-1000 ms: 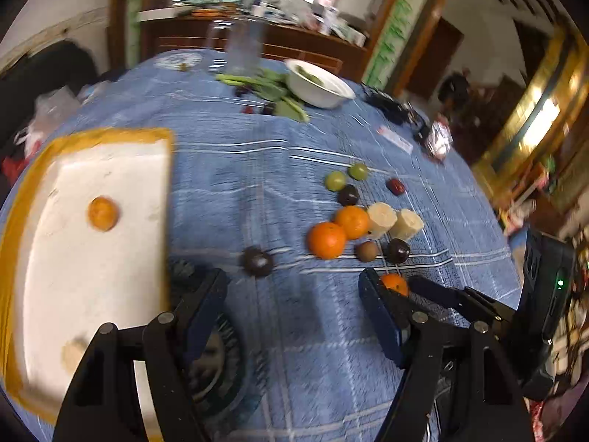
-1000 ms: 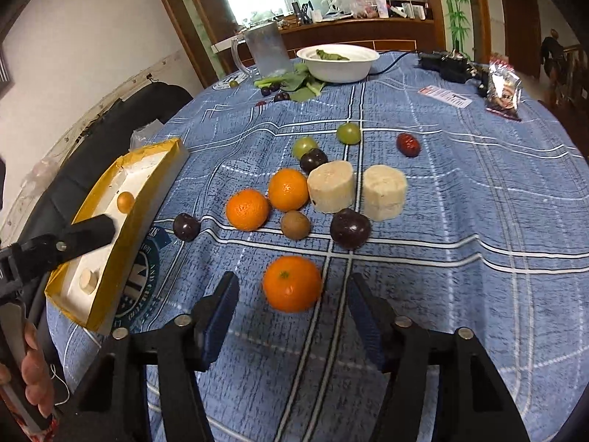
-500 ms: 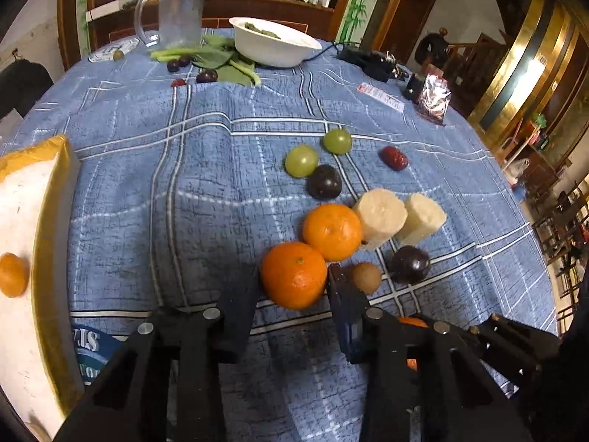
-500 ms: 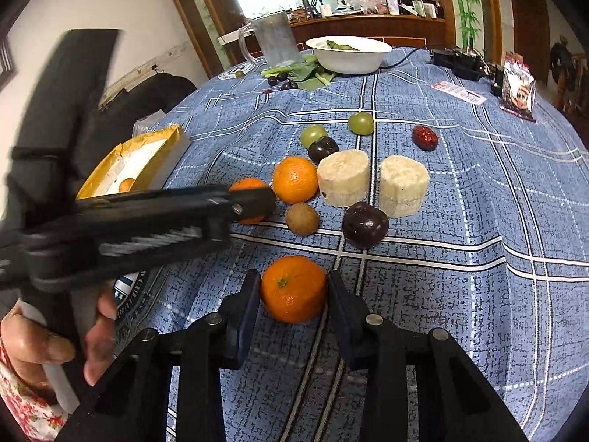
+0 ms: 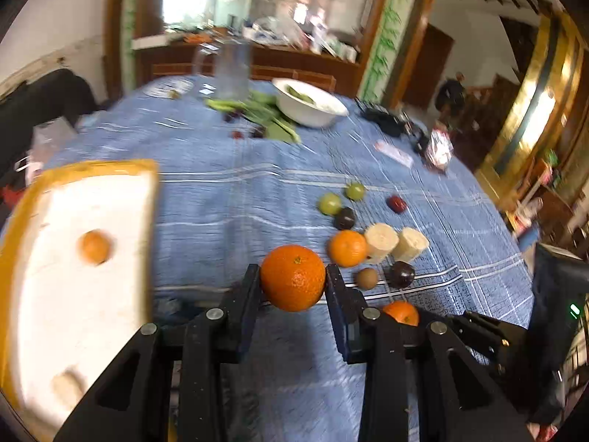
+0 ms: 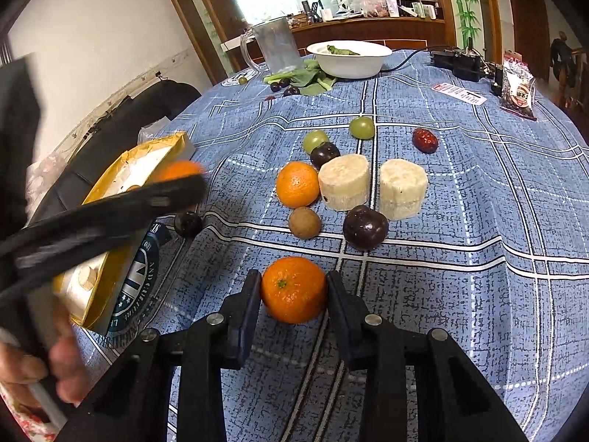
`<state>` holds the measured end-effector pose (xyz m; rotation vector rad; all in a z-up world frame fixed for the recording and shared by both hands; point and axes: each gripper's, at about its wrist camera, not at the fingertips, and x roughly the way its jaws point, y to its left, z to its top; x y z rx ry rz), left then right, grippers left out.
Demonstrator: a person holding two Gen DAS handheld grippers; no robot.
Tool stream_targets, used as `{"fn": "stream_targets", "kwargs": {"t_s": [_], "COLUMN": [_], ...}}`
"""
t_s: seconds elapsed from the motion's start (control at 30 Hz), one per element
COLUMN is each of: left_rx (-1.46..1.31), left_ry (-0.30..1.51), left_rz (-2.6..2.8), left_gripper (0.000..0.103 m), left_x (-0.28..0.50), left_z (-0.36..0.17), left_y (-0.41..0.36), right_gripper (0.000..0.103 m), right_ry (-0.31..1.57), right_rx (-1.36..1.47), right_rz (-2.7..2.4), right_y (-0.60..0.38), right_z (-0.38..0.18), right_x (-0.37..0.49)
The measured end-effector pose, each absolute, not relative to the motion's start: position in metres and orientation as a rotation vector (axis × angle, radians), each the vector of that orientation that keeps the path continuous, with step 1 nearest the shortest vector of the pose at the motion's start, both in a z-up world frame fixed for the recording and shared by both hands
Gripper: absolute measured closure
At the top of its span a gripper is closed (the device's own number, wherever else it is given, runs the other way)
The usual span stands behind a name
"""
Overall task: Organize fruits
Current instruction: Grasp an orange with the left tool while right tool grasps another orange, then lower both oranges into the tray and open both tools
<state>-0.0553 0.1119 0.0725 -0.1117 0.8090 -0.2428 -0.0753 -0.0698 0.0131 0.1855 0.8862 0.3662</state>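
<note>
My left gripper [image 5: 293,276] is shut on an orange [image 5: 292,278] and holds it above the blue tablecloth, right of the yellow-rimmed white tray [image 5: 121,199]. A small orange [image 5: 94,246] and a pale piece [image 5: 68,386] lie in that tray. In the right wrist view, my right gripper [image 6: 293,287] is shut on another orange [image 6: 293,289] that rests on the cloth. Beyond it lie a third orange [image 6: 297,184], two pale cut chunks [image 6: 344,182], a brown kiwi [image 6: 304,223], a dark plum [image 6: 365,226], green grapes [image 6: 316,140] and a red date [image 6: 424,140].
A white bowl [image 6: 349,59], a clear jug [image 6: 276,48] and leafy greens [image 6: 313,77] stand at the far side. A snack packet [image 6: 519,92] and black power strip [image 6: 456,60] sit far right. A dark fruit [image 6: 187,223] lies beside the tray [image 6: 110,184]. A hand [image 6: 55,361] shows lower left.
The left gripper swung to the fruit cluster, shut on an orange and carried it up and left toward the tray. The right gripper shut on its orange without shifting.
</note>
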Motion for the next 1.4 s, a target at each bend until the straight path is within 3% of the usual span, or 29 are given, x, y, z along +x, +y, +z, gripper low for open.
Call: {"fn": "stream_targets", "kwargs": {"t_s": [0.37,0.6,1.03,1.13,1.17,1.3,1.4], "left_rx": [-0.245,-0.209,-0.359,-0.414,-0.418,-0.39,-0.41], "left_ry": [0.756,0.776,0.867,0.856,0.84,0.821,0.801], "left_rz": [0.055,0.119,0.063,0.056,0.063,0.073,0.05], "left_gripper": [0.069,0.069,0.069,0.051,0.05,0.046,0.046], "left_x": [-0.1,-0.093,-0.079,-0.083,-0.086,-0.093,-0.098], "left_z": [0.084,0.079,0.05,0.051,0.055,0.066,0.077], "left_y": [0.238,0.284,0.331,0.343,0.346,0.34,0.336], "right_gripper": [0.065,0.065,0.064,0.064,0.063,0.036,0.036], "right_ry": [0.819,0.834,0.964,0.985,0.99,0.969,0.948], "right_rx": [0.256,0.217,-0.003,0.009,0.022,0.081,0.107], "right_rz": [0.411,0.583,0.697,0.694,0.693,0.697,0.706], "right_y": [-0.067,0.009,0.168,0.178,0.18,0.174,0.165], "right_z": [0.045,0.083,0.041,0.033,0.032,0.034,0.044], "right_x": [-0.089,-0.085,-0.044,-0.036,-0.034,-0.029,-0.032]}}
